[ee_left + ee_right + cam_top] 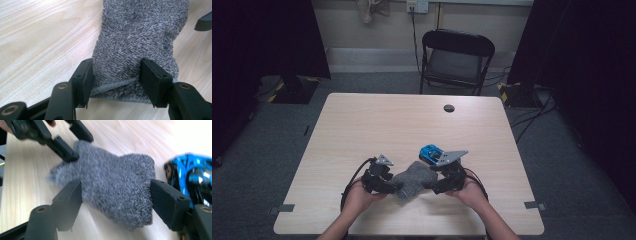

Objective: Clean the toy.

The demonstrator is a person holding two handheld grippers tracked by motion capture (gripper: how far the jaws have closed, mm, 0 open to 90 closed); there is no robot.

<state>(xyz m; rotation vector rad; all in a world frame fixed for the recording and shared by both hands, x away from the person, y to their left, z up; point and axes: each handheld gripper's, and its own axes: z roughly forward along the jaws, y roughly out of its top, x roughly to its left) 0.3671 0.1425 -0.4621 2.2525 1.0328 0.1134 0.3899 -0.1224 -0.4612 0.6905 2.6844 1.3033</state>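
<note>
With both claws straddling the sock [140,37], the left gripper [115,72] pinching its cuff and the right gripper [115,202] open around its other end, the terry may slip free.

Both hand-held grippers [398,187] [436,181] low, jaws apart.

No writing, label, brand name, number or sign can be read on anything here.
</note>
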